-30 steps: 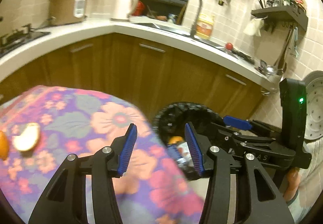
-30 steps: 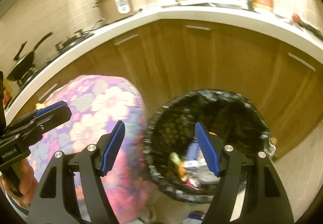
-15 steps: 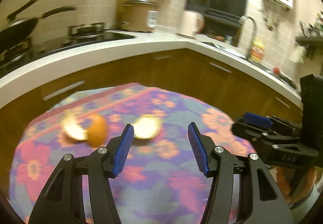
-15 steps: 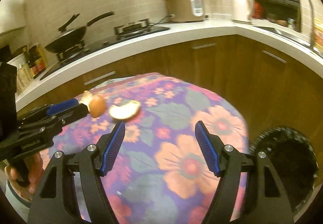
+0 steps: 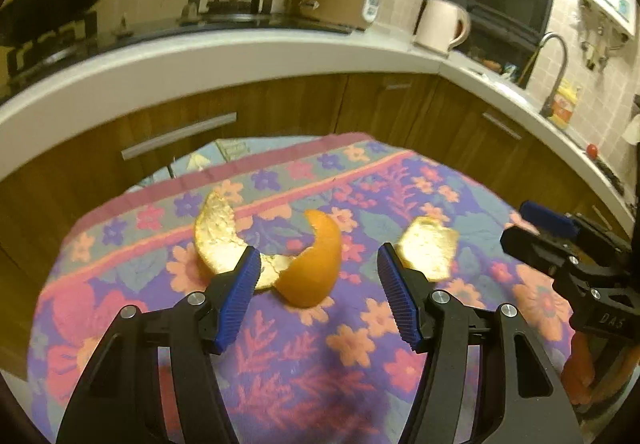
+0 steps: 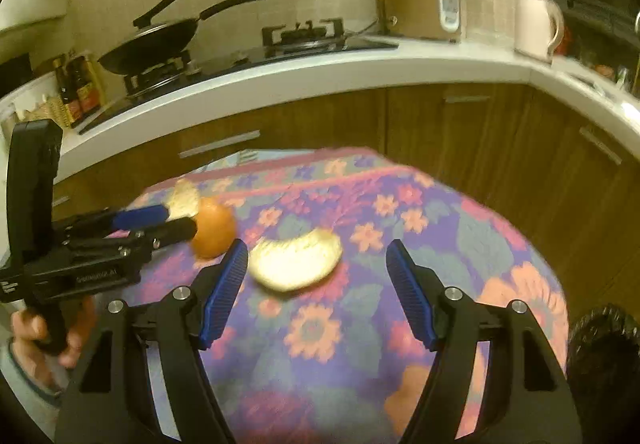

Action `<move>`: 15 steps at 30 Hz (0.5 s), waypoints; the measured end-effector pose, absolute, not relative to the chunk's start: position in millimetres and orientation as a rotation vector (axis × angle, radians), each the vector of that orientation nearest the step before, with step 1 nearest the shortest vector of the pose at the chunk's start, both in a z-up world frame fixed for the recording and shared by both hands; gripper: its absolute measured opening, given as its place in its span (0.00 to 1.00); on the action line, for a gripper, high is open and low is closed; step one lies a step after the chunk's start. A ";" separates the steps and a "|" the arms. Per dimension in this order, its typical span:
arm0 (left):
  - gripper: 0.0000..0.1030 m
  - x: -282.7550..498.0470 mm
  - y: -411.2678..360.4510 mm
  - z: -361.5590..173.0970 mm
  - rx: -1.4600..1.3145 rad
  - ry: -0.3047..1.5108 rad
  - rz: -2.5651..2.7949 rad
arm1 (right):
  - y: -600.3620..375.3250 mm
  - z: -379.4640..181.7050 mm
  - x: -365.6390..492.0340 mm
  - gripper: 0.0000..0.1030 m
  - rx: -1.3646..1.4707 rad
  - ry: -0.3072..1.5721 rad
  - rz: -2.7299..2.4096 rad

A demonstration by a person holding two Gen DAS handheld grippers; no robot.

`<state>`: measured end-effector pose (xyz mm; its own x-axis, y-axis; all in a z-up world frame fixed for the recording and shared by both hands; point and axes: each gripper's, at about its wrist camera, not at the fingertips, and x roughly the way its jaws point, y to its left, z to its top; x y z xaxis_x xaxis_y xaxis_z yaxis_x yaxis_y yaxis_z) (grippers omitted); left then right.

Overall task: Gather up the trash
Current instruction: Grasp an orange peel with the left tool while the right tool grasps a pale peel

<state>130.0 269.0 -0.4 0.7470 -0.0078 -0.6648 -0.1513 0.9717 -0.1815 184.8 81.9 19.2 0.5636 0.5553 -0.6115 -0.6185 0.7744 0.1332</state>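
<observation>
Closest to me, the left claw [image 5: 318,290] stands with its jaws apart and nothing between the pads; they have just been opening wider, which reads as getting ready to take a peel. Beside it the right claw [image 6: 312,292] is spread just as wide and empty too, aimed down at the flowered tablecloth [image 5: 360,344] that covers the small counter both claws hover over.

Just past the left claw lies the long curled orange peel [image 5: 280,244], white pith up at one end and orange skin showing at the other, close ahead of the left pad. A smaller piece of peel [image 6: 296,258] lies pith-up near it, ahead of the right claw, so each claw seems lined up on its own scrap.

Low at the right edge of the counter sits the black-lined bin [image 6: 604,348], near enough for a short carry.

Beyond, the kitchen worktop [image 6: 320,72] carries a wok [image 6: 156,40], a rice cooker [image 6: 420,4] and a kettle [image 6: 536,26].
</observation>
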 end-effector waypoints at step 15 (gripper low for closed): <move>0.20 137.8 270.2 -17.5 -0.240 0.736 0.115 | 107.0 -11.7 216.2 0.66 -0.145 0.826 0.657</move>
